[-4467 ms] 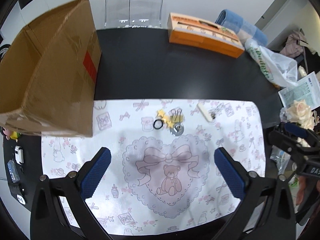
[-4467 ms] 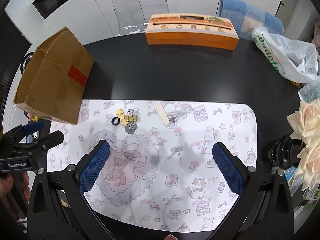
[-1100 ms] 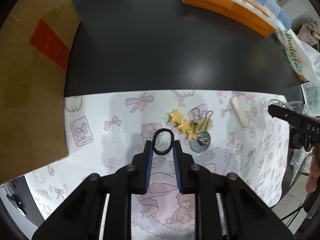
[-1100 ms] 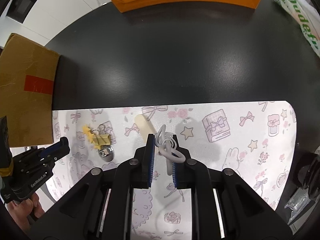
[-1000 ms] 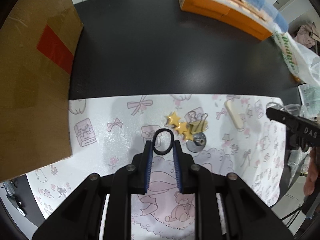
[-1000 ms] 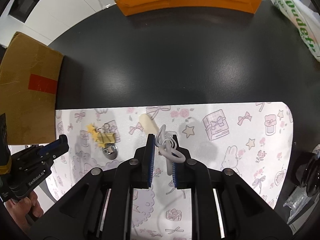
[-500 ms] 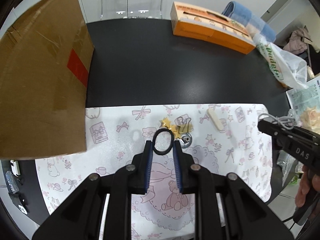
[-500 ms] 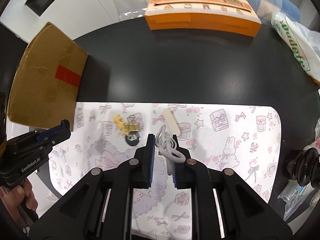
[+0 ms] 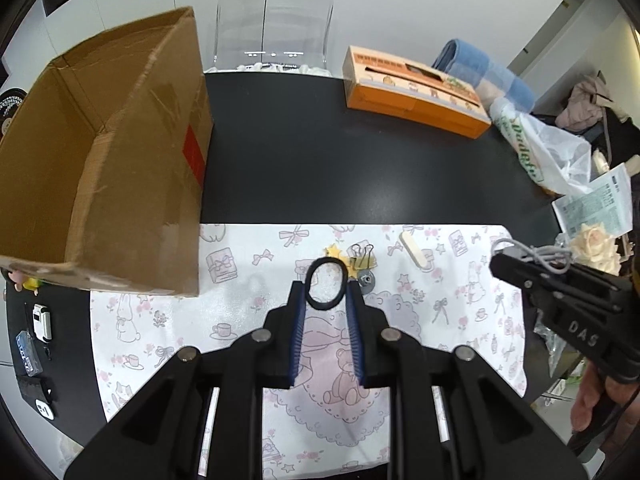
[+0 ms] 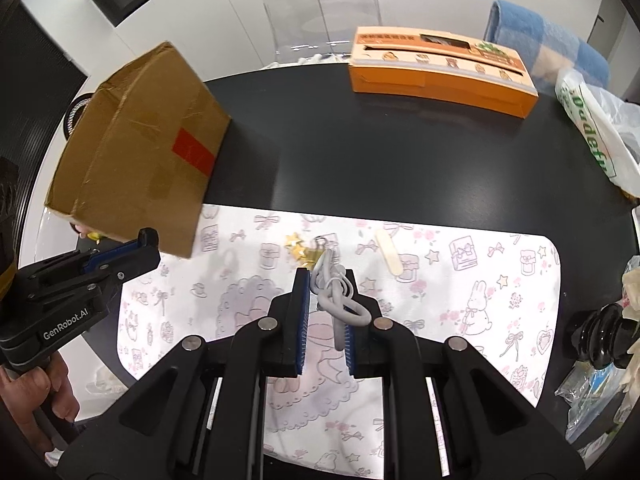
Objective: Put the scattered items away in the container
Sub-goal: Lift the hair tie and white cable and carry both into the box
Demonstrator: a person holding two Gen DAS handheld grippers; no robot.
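Note:
My left gripper [image 9: 326, 292] is shut on a black hair tie [image 9: 325, 283] and holds it above the patterned mat [image 9: 248, 312]. My right gripper [image 10: 326, 280] is shut on a coiled white cable [image 10: 336, 296], also lifted above the mat; the cable shows at the right gripper's tip in the left wrist view [image 9: 532, 254]. The open cardboard box [image 9: 100, 152] stands at the left, its rim beside the mat. On the mat lie yellow star clips [image 10: 296, 246], a binder clip [image 9: 362, 254], a small metal disc [image 9: 366, 280] and a cream stick [image 9: 414, 250].
An orange tissue box [image 9: 416, 92], a blue towel [image 9: 484, 68] and a plastic bag [image 9: 548, 148] sit at the far right of the black table [image 9: 320, 152]. Cream flowers [image 9: 592, 244] and papers are at the right edge. Small gadgets [image 9: 40, 324] lie left of the mat.
Both grippers have risen and pulled back from the mat with their items held; more of the table and the box's open top are now in view.

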